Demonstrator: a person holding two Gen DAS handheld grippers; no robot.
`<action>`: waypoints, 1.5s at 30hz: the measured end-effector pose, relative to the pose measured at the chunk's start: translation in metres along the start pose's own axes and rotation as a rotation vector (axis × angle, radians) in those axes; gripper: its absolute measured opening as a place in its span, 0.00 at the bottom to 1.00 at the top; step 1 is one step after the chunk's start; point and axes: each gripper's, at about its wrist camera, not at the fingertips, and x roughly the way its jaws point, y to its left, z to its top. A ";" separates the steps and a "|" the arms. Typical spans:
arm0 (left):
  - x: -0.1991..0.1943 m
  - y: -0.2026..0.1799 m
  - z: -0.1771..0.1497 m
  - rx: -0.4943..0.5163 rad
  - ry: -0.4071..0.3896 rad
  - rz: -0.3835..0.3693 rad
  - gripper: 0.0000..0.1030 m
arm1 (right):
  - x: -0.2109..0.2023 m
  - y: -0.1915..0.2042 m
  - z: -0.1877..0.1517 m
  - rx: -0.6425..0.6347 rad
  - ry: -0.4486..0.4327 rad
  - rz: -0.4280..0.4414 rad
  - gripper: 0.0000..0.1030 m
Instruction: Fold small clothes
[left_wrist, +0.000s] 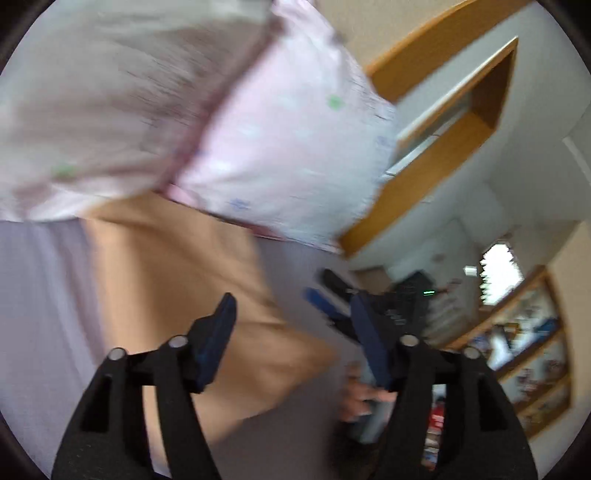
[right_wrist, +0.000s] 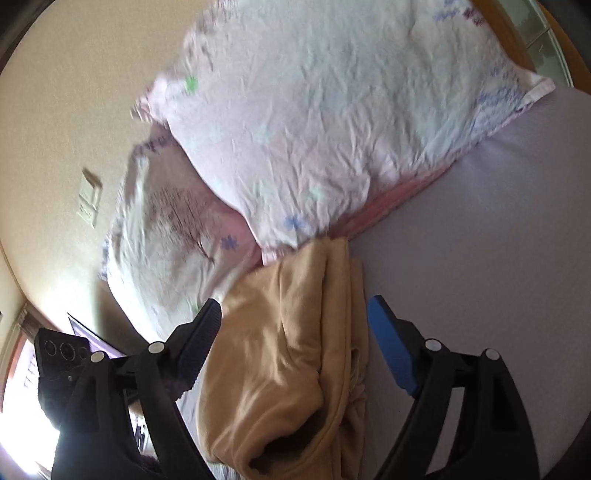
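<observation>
A tan fleece garment (right_wrist: 288, 354) lies bunched and partly folded on the lilac bedsheet (right_wrist: 480, 240), its top edge against the pillows. It also shows, blurred, in the left wrist view (left_wrist: 192, 280). My right gripper (right_wrist: 295, 310) is open and empty, with its fingers either side of the garment and just above it. My left gripper (left_wrist: 291, 314) is open and empty above the garment's edge. The right gripper with the hand holding it shows in the left wrist view (left_wrist: 332, 295).
Two floral pink-white pillows (right_wrist: 332, 110) lie at the head of the bed. A wooden headboard (left_wrist: 443, 155) stands behind them. Shelves (left_wrist: 524, 350) fill the far wall. A dark phone on a stand (right_wrist: 62, 354) stands beside the bed.
</observation>
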 end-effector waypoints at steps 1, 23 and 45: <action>-0.004 0.008 -0.003 -0.009 0.001 0.063 0.66 | 0.009 0.002 -0.002 -0.013 0.053 -0.027 0.81; -0.023 0.057 -0.065 -0.129 0.143 0.087 0.33 | 0.027 0.038 -0.107 -0.181 0.317 0.064 0.39; -0.033 -0.006 -0.121 0.171 0.208 0.095 0.62 | -0.037 0.074 -0.168 -0.294 0.226 -0.052 0.02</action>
